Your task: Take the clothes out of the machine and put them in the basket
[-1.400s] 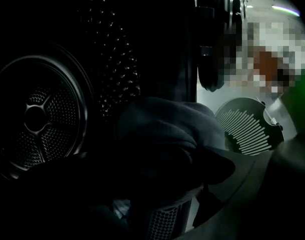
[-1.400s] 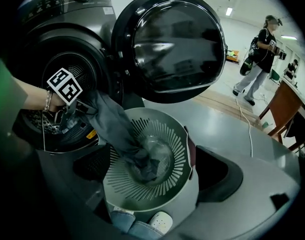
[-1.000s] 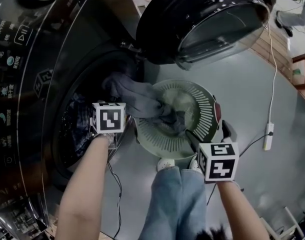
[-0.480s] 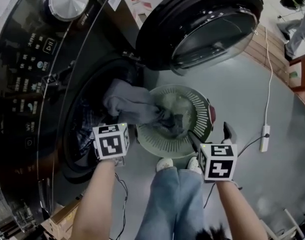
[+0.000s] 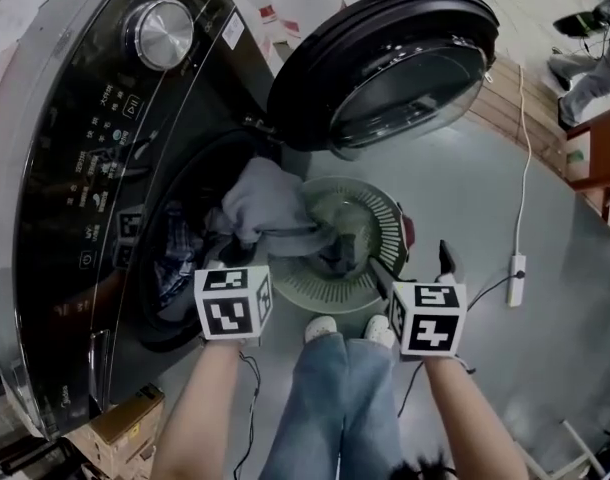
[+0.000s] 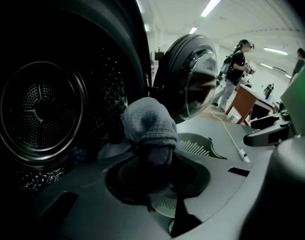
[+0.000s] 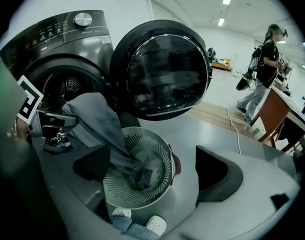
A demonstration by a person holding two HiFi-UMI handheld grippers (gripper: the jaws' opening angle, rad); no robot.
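- Grey garment (image 5: pixel 270 203) is pinched in the left gripper (image 6: pixel 153 159), whose jaws have just been closing; it trails ahead into the basket (image 5: pixel 390 218).
- Right gripper (image 7: pixel 155 170) gapes wide, empty, basket just beyond it.

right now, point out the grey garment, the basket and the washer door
grey garment (image 5: pixel 270 200): head view, bunched top fold
basket (image 5: pixel 387 230): head view, slotted right wall
washer door (image 5: pixel 410 83): head view, glass centre
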